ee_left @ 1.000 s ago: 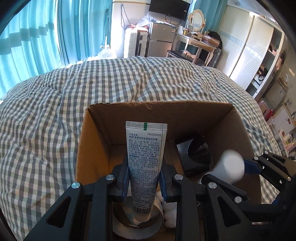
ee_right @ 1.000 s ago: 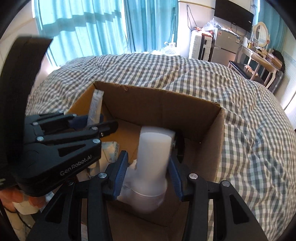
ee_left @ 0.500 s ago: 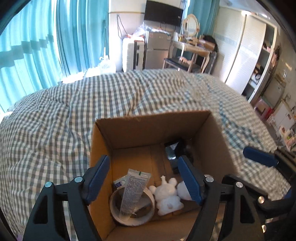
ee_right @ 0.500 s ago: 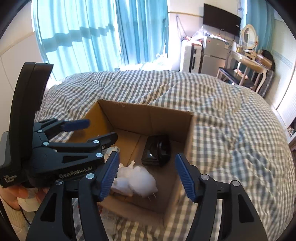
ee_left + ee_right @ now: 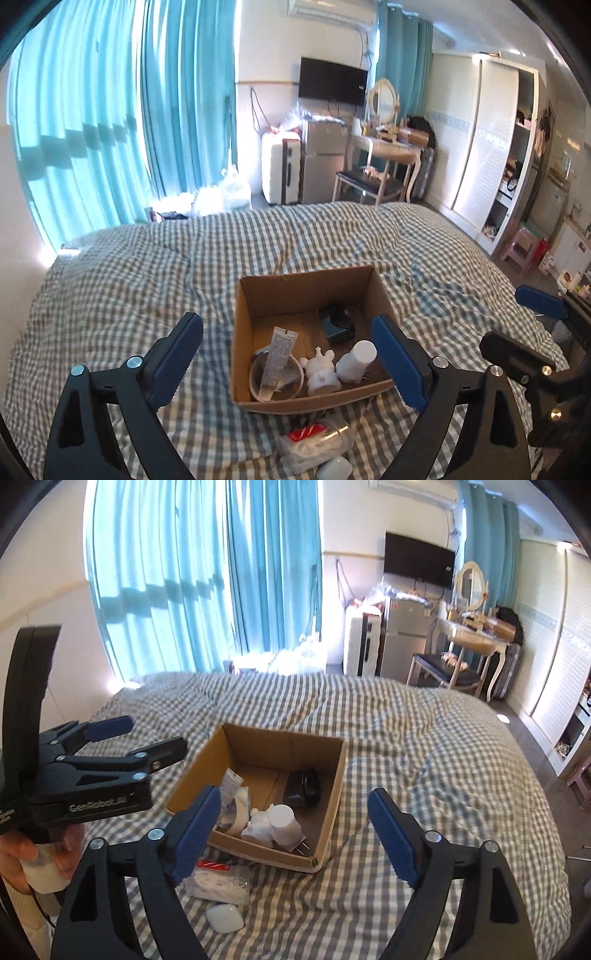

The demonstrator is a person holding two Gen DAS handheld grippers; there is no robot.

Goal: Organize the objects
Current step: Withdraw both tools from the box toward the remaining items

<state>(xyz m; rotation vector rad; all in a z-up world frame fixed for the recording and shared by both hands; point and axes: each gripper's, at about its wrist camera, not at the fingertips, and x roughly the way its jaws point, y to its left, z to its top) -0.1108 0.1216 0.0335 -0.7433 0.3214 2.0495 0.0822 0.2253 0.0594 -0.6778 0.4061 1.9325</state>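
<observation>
An open cardboard box [image 5: 308, 284] [image 5: 334, 779] sits on the checked bed. Inside lie a tube [image 5: 279, 356] across a tape roll [image 5: 258, 380], a white figurine [image 5: 323, 373] [image 5: 258, 825], a white plug adapter [image 5: 356, 360] [image 5: 284, 825] and a black object [image 5: 336, 323] [image 5: 306, 784]. My left gripper [image 5: 288, 362] is open and empty, held above and in front of the box; it also shows in the right wrist view [image 5: 147, 738]. My right gripper [image 5: 295, 830] is open and empty, above the box's near edge.
A clear packet with a red label [image 5: 314, 441] [image 5: 218, 880] and a small white case [image 5: 332, 469] [image 5: 225, 917] lie on the bed in front of the box. The checked bedcover [image 5: 110, 295] spreads all around. Curtains, a fridge and a dresser stand far behind.
Both grippers opened, dropping the tube and the white adapter into the box, then pulled back and up away from it.
</observation>
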